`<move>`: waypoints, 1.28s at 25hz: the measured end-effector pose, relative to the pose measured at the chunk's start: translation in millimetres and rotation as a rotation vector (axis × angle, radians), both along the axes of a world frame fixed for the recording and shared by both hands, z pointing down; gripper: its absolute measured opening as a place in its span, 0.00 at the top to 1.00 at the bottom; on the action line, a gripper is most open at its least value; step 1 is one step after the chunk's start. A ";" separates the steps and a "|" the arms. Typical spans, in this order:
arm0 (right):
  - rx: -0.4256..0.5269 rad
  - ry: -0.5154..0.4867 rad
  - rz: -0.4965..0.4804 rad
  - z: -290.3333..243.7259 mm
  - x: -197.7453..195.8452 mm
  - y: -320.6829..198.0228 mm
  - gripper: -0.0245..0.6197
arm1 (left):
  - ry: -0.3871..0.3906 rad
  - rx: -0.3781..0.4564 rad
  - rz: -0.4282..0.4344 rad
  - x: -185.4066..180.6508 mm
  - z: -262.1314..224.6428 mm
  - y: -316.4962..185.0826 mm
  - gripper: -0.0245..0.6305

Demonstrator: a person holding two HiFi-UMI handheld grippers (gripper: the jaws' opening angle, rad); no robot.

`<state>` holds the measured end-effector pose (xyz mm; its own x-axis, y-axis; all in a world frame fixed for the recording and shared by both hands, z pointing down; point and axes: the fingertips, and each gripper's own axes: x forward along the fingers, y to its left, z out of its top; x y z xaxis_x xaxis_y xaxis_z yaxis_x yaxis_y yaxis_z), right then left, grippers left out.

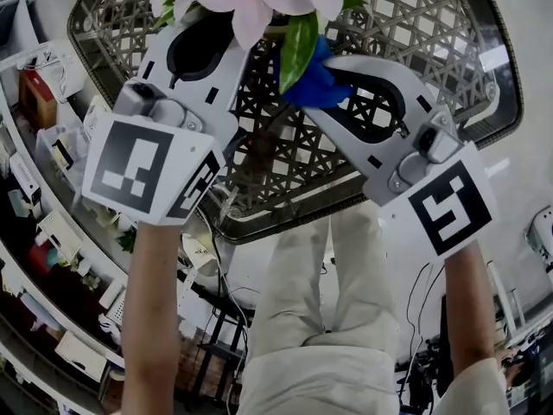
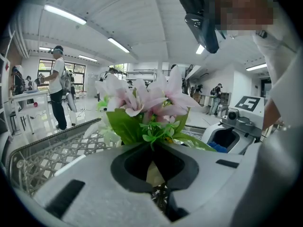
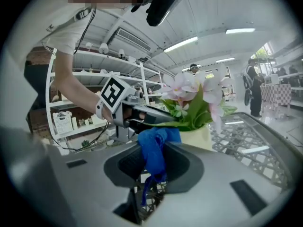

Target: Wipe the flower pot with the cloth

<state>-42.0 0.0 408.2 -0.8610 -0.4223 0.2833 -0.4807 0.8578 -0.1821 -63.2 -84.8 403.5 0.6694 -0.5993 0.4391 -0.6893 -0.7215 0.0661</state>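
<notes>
Left gripper (image 1: 207, 28) and right gripper (image 1: 333, 89): pale grey shells with dark oval cutouts and small black slots. Each carries a white cube (image 1: 151, 167) with black square markers. Beige trousers (image 1: 320, 318), white short sleeve (image 3: 71, 27), possibly a white wristband (image 3: 99, 109).

Clamps the left gripper (image 2: 152, 161) onto the cream flower pot (image 2: 154, 176), wedged between the jaws. Pink flowers (image 2: 142, 100) and green leaves (image 2: 125, 126) just above the jaws. Ahead to the right, the right gripper (image 2: 218, 142) with blue cloth (image 2: 219, 148) in it. Mesh table (image 2: 52, 157) to the left.
</notes>
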 end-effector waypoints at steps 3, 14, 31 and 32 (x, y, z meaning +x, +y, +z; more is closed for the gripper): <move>0.005 0.019 -0.031 -4.4 -3.9 6.3 0.80 | -0.018 0.019 0.036 1.0 -2.7 3.3 0.92; 0.021 0.044 0.010 -10.4 19.8 -7.0 0.80 | -0.144 0.010 0.124 -25.9 -9.6 11.6 0.67; -0.004 0.088 0.075 3.3 11.3 0.6 0.80 | 0.043 -0.110 0.255 -56.3 13.6 -29.1 0.57; -0.002 0.087 0.074 3.5 11.2 -0.3 0.80 | 0.050 -0.120 0.262 -56.2 14.5 -32.4 0.56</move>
